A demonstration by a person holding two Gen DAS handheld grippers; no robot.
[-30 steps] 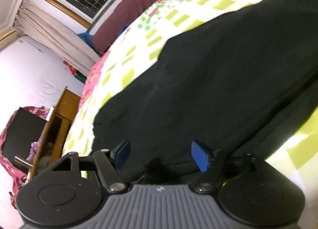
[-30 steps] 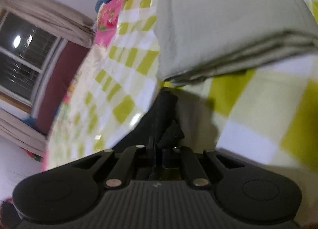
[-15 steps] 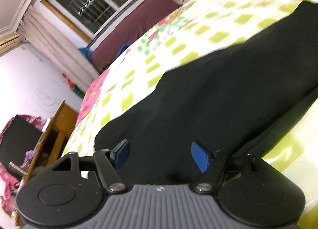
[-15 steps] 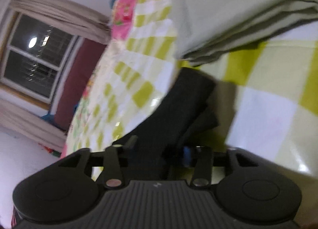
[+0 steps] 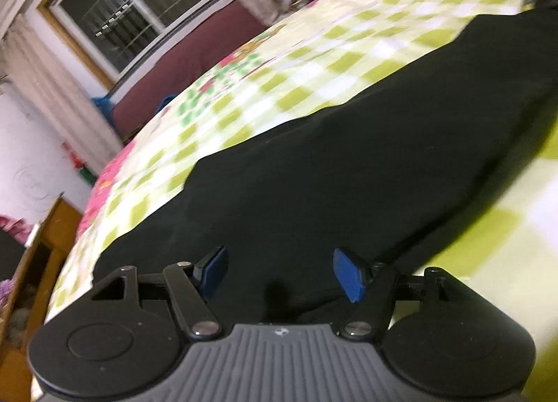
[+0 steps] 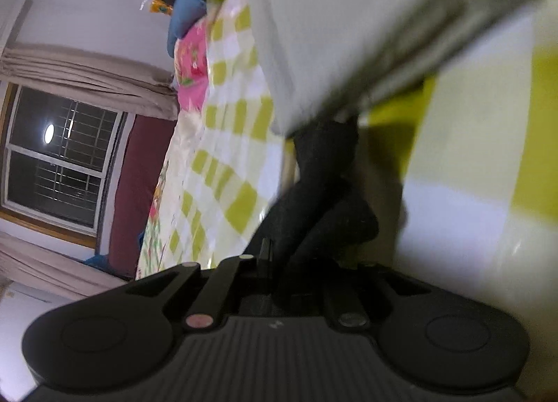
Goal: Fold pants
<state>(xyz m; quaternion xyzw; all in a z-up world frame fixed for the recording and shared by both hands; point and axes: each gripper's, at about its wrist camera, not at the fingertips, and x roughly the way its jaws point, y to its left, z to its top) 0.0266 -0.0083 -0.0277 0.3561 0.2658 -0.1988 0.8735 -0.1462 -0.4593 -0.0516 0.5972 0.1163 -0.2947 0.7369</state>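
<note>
The black pants [image 5: 348,165] lie spread across the bed [image 5: 314,63], on a bedspread checked in green and white with a pink floral border. In the left wrist view the garment fills the middle of the frame and runs to the right edge, where it is cut off.

The left tool [image 5: 279,273] stands with its jaws wide apart and narrowing slightly. Both blue pads [image 5: 345,274] are bare; black cloth lies beneath and ahead of them, but neither pad presses on it.

The right tool [image 6: 275,255] has its jaws drawn together on a bunched fold of the pants [image 6: 314,199]. The cloth rises from between the fingers as a dark ridge. The pads themselves are hidden by the cloth and the tool body.

A folded grey garment [image 6: 348,29] lies on the bed just beyond that ridge; its near edge is blurred, and contact with the pants cannot be determined.

At the left edge of the left wrist view stands a wooden cabinet [image 5: 45,238], open at the front. Its contents are dim, blurred and partly out of frame. Behind the bed, a maroon headboard [image 5: 195,63] sits below a dark window [image 5: 132,15] with curtains.
</note>
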